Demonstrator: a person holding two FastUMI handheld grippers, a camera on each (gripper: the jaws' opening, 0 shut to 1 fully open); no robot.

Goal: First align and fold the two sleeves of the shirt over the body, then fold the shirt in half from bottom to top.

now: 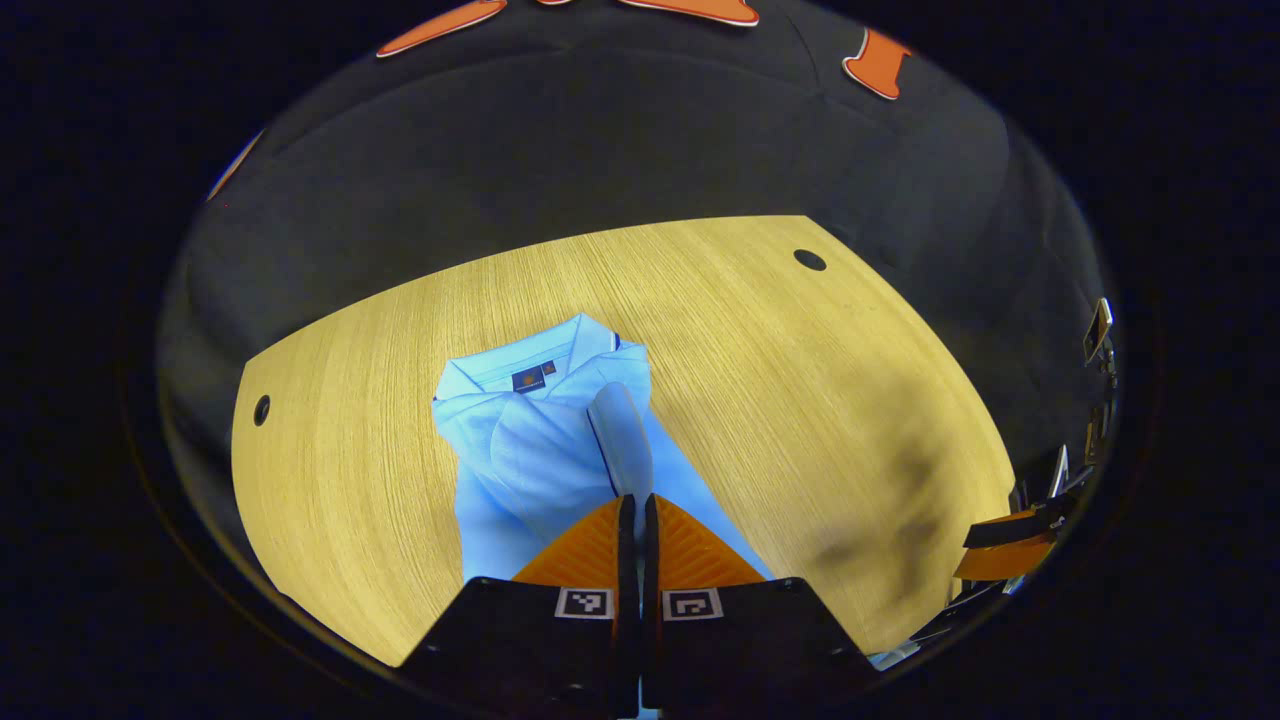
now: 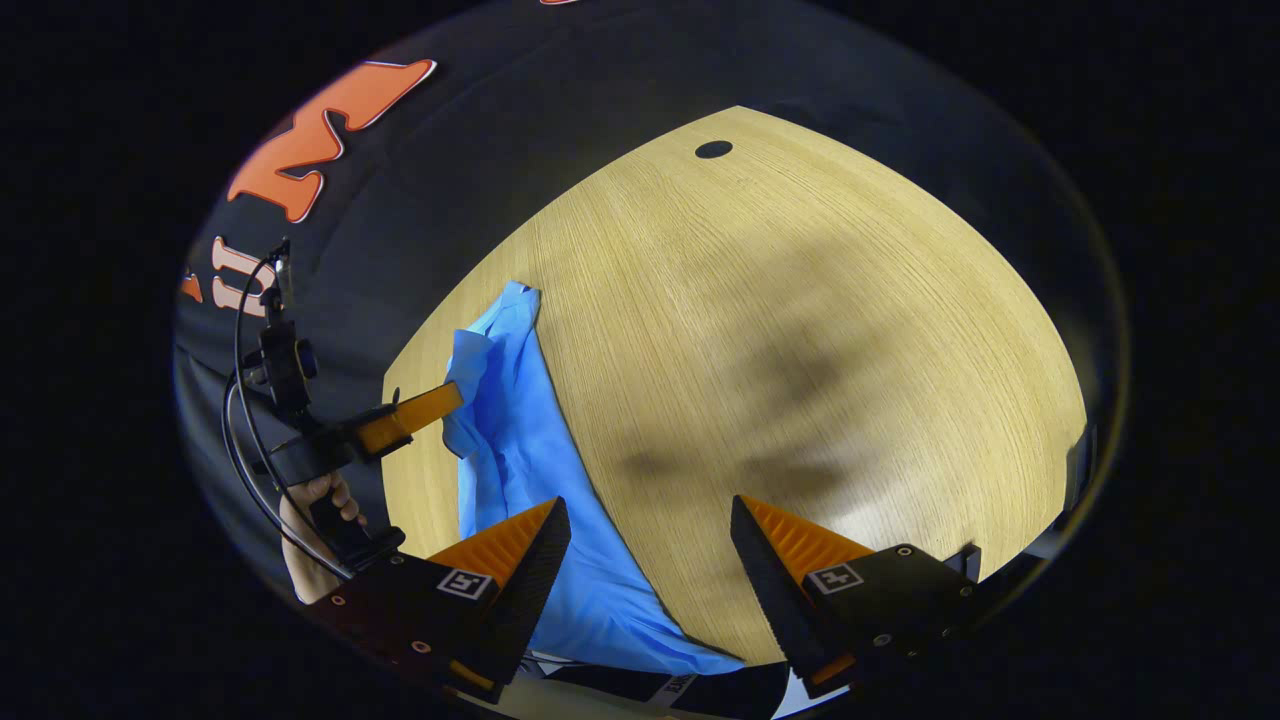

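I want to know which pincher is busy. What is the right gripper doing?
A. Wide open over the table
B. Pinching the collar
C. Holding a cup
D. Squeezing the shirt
A: in the right gripper view the right gripper has its fingers spread far apart with bare table between them, and the shirt lies beside its left finger, not pinched.

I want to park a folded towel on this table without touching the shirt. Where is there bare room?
The widest free patch is the wooden table between the light blue polo shirt and the far round hole. A narrower bare strip lies between the shirt's other edge and the second hole. It is crowded over the shirt, where the left gripper sits.
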